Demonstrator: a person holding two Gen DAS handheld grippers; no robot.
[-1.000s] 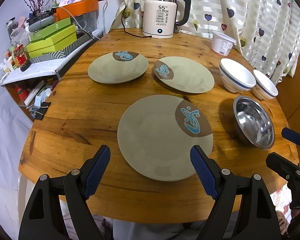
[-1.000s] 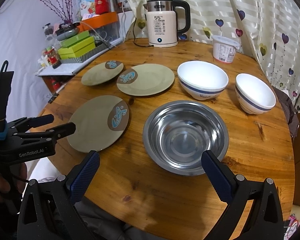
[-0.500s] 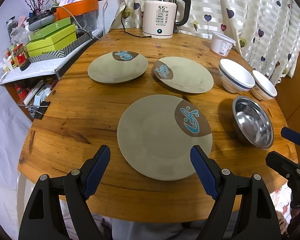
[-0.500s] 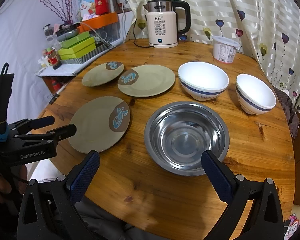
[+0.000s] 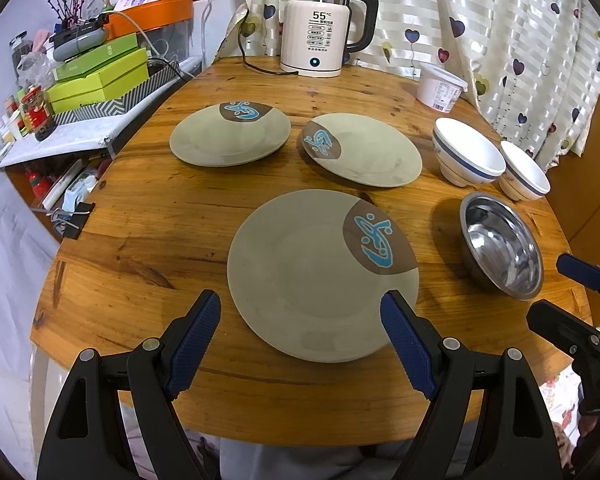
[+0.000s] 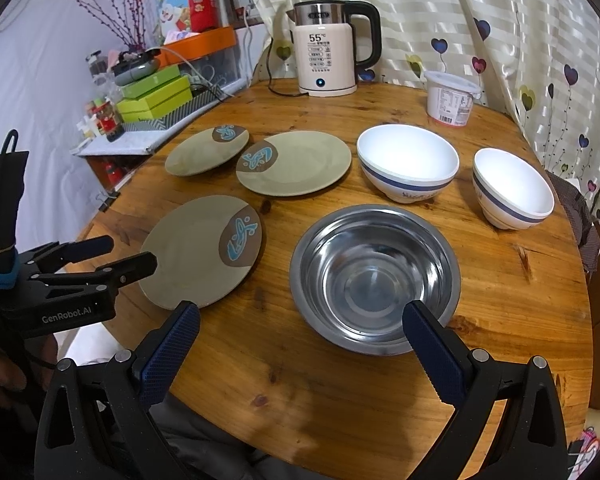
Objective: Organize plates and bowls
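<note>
The left gripper (image 5: 300, 332) hangs spread wide and empty over the nearest plate (image 5: 320, 276), low in the frame's centre. The right gripper (image 6: 300, 344), likewise wide apart and empty, frames the steel bowl (image 6: 374, 276); two white bowls (image 6: 408, 162) sit upper right.

Plates (image 5: 322, 276) left of bowls (image 5: 502, 244)
</note>
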